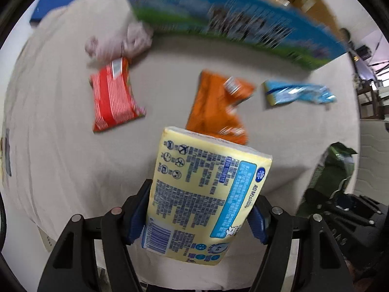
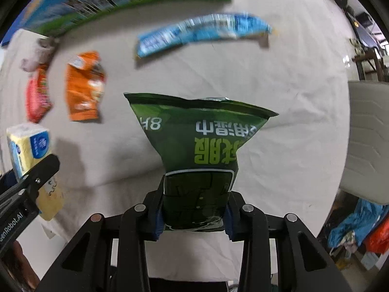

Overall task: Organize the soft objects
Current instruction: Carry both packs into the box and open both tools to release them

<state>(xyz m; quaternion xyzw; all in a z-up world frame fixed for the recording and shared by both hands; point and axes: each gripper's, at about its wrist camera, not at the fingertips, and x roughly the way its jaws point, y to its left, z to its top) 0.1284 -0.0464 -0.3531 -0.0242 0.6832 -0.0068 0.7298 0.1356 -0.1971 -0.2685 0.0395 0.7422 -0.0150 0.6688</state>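
Note:
My left gripper point(image 1: 198, 215) is shut on a yellow tissue pack point(image 1: 204, 194), held up above the cloth-covered table point(image 1: 73, 158). My right gripper point(image 2: 193, 215) is shut on a dark green wet-wipe pouch point(image 2: 197, 146), also lifted off the table. On the cloth lie a red packet point(image 1: 114, 97), an orange packet point(image 1: 216, 107) and a light blue packet point(image 1: 296, 93). The right wrist view shows the same orange packet point(image 2: 85, 87), red packet point(image 2: 37, 95) and blue packet point(image 2: 201, 32), with the left gripper and its tissue pack point(image 2: 29, 150) at the left edge.
A large blue and green box point(image 1: 233, 24) stands at the far side of the table, with a pinkish crumpled cloth point(image 1: 116, 43) at its left end. A grey chair point(image 2: 367, 141) stands off the table's right edge. Blue and red bags point(image 2: 359, 226) lie on the floor.

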